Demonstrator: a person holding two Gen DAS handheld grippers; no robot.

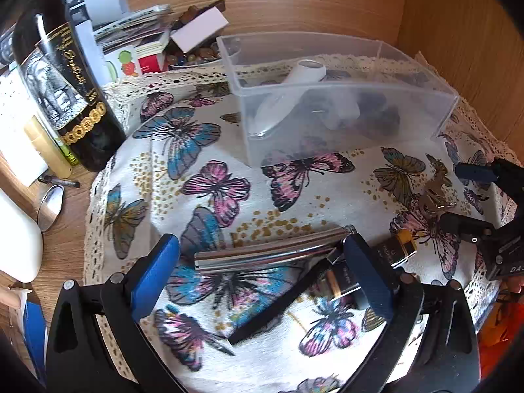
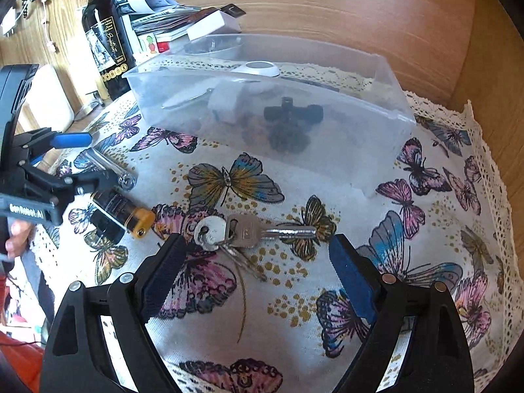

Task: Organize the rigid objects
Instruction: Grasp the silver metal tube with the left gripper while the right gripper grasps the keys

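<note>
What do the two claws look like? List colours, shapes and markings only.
Both are alike. The left claw and the right claw each have a black plastic frame with two curved arms, slotted cut-outs and round silver pivot pins. Each finger ends in a flat rectangular blue pad. White lettering, partly readable as "GenRobot.AI", runs along the left claw's body in the right wrist view. No cables show.

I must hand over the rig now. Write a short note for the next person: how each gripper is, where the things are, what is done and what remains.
Left gripper: open, low over the cloth, jaws either side of the silver tube; nothing held.
Right gripper: open, just behind the bunch of keys; nothing held.
Clear plastic box: at the back of the cloth; it already holds a white device and a black part.
Left to do: tube, keys and the black and yellow lighter lie on the butterfly cloth, outside the box.
</note>
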